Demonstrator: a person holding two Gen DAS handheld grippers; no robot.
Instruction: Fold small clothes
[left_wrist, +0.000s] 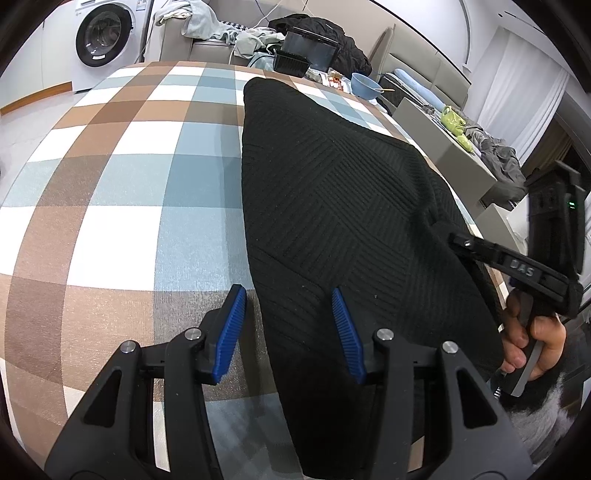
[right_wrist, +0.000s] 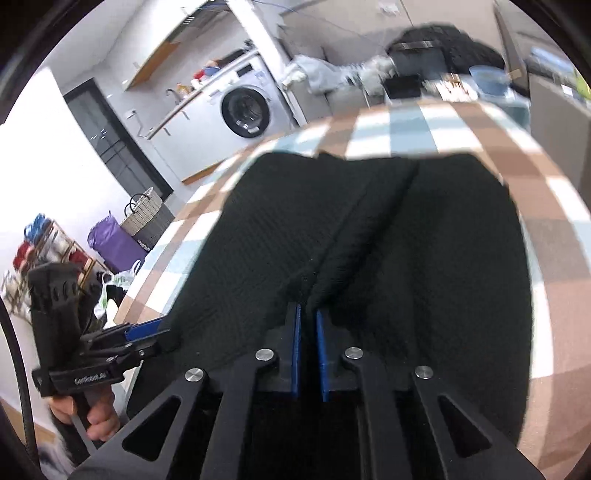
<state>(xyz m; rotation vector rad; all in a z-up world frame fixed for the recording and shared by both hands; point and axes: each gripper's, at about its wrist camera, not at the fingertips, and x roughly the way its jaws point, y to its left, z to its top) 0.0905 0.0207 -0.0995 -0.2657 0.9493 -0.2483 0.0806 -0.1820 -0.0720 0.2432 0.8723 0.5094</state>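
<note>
One black knitted garment (left_wrist: 332, 192) is spread on the checked tablecloth (left_wrist: 129, 166). Two grippers are angled downward at its near edge: the left gripper (left_wrist: 291, 328) is held apart, straddling the garment's edge; the right gripper (right_wrist: 307, 314) is clenched on a pinched ridge of knit.

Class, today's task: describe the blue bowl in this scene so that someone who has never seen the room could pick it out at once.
Start at the table with the brown, blue and white checked cloth, where a black knitted garment lies. Follow the garment to the table's far edge: the blue bowl stands there, right of a black crate. It is the only round, light blue dish, and a thin stick leans out of it.
</note>
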